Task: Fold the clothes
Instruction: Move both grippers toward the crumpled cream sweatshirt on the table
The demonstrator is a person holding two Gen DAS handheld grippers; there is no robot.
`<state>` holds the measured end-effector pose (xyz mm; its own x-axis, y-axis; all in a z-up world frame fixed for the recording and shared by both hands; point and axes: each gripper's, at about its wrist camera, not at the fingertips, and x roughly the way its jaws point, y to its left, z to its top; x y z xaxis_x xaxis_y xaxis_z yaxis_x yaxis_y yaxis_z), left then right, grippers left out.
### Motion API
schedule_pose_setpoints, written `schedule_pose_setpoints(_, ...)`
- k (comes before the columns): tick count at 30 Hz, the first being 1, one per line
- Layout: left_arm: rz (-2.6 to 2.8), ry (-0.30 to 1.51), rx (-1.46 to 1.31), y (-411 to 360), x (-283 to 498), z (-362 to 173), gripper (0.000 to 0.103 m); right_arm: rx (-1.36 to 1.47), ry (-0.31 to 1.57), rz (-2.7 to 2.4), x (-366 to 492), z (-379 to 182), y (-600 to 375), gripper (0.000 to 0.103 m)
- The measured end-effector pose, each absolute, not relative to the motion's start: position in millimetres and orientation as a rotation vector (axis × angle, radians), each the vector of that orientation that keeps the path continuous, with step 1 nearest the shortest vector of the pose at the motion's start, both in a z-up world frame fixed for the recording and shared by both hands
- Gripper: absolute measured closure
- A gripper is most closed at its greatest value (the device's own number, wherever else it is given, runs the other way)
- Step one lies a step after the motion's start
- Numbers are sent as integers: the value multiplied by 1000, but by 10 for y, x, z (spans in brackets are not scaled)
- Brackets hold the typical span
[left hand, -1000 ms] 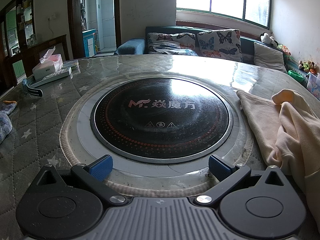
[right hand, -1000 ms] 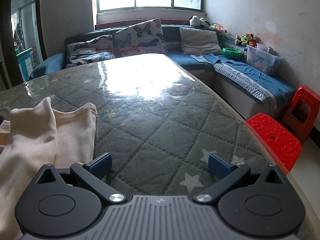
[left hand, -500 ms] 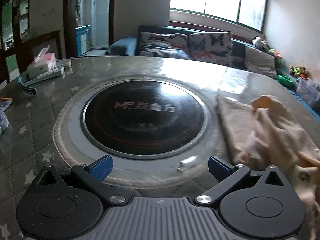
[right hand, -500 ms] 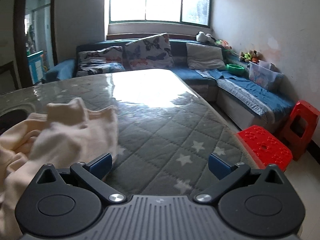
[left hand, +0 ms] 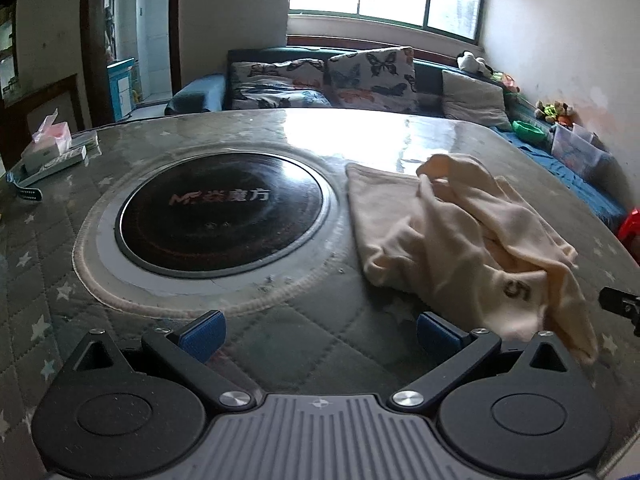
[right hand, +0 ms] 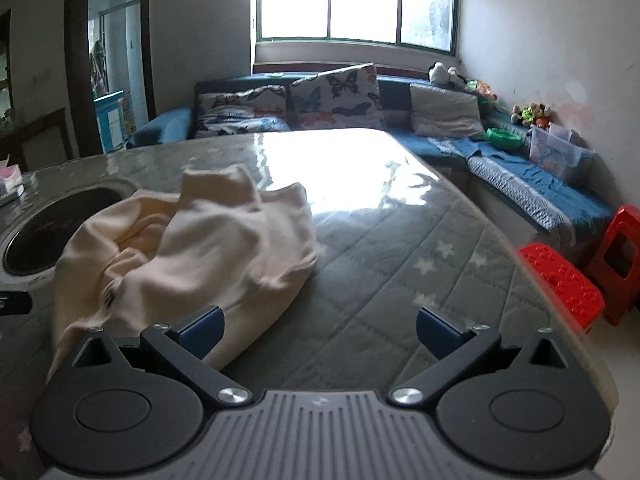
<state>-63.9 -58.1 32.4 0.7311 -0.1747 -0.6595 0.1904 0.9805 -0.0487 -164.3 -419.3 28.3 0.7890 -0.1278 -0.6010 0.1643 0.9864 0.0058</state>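
Round black induction cooktop (left hand: 222, 212) set into the quilted, star-patterned table cover (left hand: 312, 344), ringed by a pale band. Tissue box (left hand: 50, 142) near the far left edge of the table, with a remote (left hand: 56, 164) just beside it. Beyond the table, a blue corner sofa (right hand: 516, 176) with butterfly-print cushions (right hand: 336, 96) and a plain grey one (right hand: 444, 110). Green bowl (right hand: 504, 138) and clear storage box (right hand: 556, 154) on the sofa's right arm. Two red plastic stools (right hand: 564, 284) on the floor, right of the table. Bright window (right hand: 354, 0) above the sofa.
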Motion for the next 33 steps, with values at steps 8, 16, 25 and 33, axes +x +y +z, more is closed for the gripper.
schedule_pose_setpoints(8,-217,745,42,-705,-800,317,0,78,633,-135,-1841,324,-4128,0)
schedule_pose_setpoints(16,-234,756,62,-779,-930,315,0,71,636,-114,-1957,327,-4032,0)
schedule_pose_setpoints(25,-247,773,97,-878,-996,292,0,67,637,-97,-2041,321,-3972,0)
schedule_pose_setpoints(33,-260,790,122,-972,-987,260,0,68,639,-74,-2037,324,-3970,0)
